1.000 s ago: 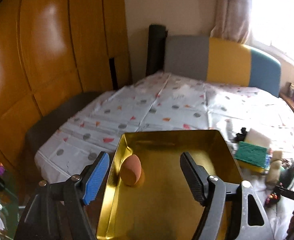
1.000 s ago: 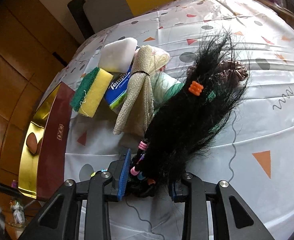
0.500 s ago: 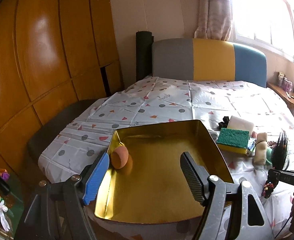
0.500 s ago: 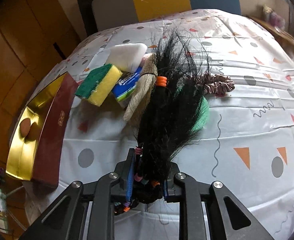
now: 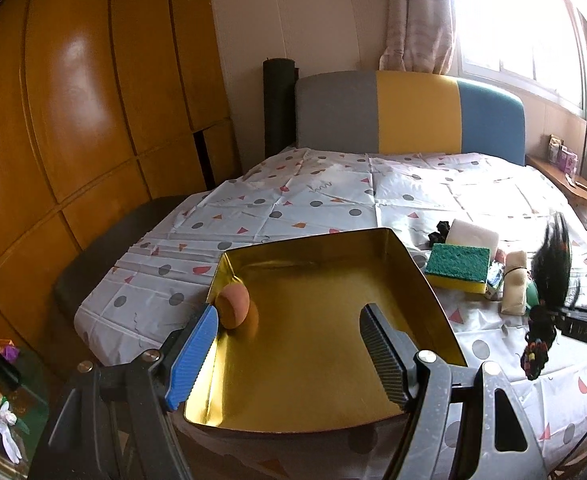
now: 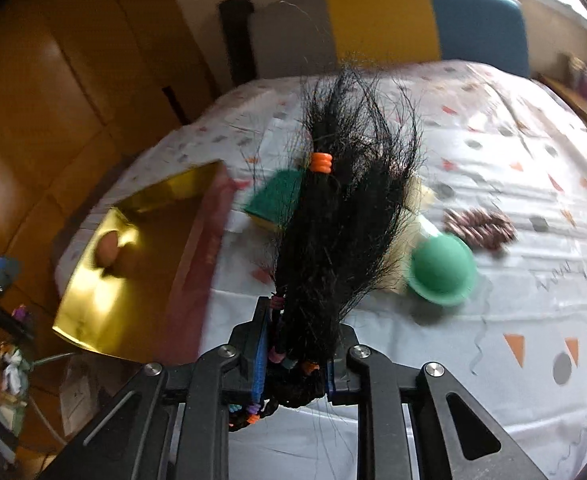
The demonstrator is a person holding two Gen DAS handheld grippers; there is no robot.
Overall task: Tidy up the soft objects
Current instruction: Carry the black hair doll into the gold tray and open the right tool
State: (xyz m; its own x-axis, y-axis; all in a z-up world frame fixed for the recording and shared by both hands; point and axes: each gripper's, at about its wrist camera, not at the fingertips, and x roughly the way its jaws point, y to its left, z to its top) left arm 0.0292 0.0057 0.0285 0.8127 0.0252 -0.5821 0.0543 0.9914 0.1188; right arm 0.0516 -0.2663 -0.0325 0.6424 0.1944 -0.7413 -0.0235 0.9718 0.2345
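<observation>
My right gripper [image 6: 293,354] is shut on a black hairpiece [image 6: 345,216] with coloured bands, held up off the bed; the same black hairpiece [image 5: 551,276] shows at the right edge of the left wrist view. A gold tray [image 5: 321,396] sits at the bed's near left corner with an orange egg-shaped sponge [image 5: 233,306] in its left corner. My left gripper [image 5: 289,354] hovers open over the tray's near part, nothing between its fingers. The gold tray [image 6: 133,296] and orange sponge [image 6: 107,248] also appear left of the hairpiece in the right wrist view.
On the patterned bedcover [image 5: 333,208] beside the tray lie a green-and-yellow scouring sponge [image 5: 457,268], a white foam block [image 5: 473,236], a beige cloth roll [image 5: 513,284], a green round piece [image 6: 441,270] and a brown scrunchie [image 6: 479,228]. A wooden wardrobe [image 5: 73,120] stands left.
My right gripper closed fully on the hairpiece and lifted it off the bed, swinging toward the tray. The left gripper shifted a little over the tray, staying open.
</observation>
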